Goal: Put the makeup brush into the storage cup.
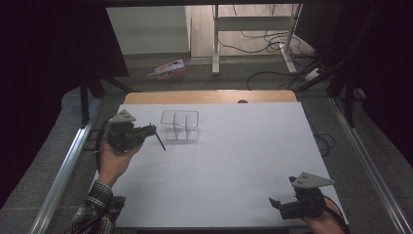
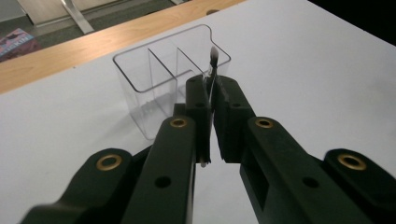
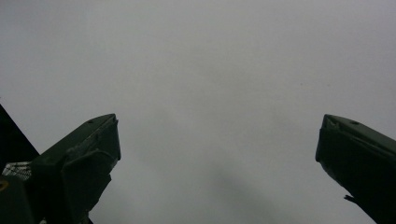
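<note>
A clear plastic organizer [image 1: 180,125] with three compartments stands on the white table sheet [image 1: 229,165] at the back left. My left gripper [image 1: 152,130] is just left of it, held in a hand, and is shut on a thin dark stick [image 1: 160,141] that slants down toward the sheet. In the left gripper view the jaws [image 2: 211,88] pinch the stick [image 2: 213,70], whose pale tip rises in front of the organizer [image 2: 154,79]. My right gripper [image 1: 278,204] rests at the front right corner, open, with nothing between its jaws [image 3: 217,140] over bare sheet.
The table's wooden edge [image 1: 209,96] shows behind the sheet. On the floor beyond lie a pink box [image 1: 168,69], desk legs [image 1: 215,44] and cables [image 1: 272,73]. Metal rails [image 1: 63,170] run along both sides of the table.
</note>
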`<state>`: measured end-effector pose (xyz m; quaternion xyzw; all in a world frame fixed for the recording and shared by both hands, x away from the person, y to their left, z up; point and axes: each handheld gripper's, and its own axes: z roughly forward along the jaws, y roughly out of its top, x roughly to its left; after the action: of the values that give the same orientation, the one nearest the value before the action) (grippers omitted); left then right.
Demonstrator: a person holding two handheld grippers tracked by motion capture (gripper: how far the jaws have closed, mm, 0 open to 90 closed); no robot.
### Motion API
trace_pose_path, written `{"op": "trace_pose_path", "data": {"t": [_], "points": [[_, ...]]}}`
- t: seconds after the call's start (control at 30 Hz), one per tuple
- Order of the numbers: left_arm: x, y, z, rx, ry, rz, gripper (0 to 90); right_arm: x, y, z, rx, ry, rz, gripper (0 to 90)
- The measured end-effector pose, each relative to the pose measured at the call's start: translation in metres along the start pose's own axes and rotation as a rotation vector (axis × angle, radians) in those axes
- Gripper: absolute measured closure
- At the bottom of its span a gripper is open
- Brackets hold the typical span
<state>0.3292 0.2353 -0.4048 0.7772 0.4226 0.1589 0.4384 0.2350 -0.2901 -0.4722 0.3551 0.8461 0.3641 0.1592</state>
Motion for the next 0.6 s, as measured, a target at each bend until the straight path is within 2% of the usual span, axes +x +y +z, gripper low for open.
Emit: {"op": "trace_pose_path", "data": {"t": [0.37,0.6], "points": [[0.010,0.018,-0.001,-0.019,0.035,-0.013,85.6,-0.003,-0.002,-0.002,-0.008,0.003,0.015,0.0],[0.013,0.028,-0.001,-0.022,0.062,-0.003,85.6,-0.003,-0.002,-0.001,-0.001,0.007,0.010,0.0]]}}
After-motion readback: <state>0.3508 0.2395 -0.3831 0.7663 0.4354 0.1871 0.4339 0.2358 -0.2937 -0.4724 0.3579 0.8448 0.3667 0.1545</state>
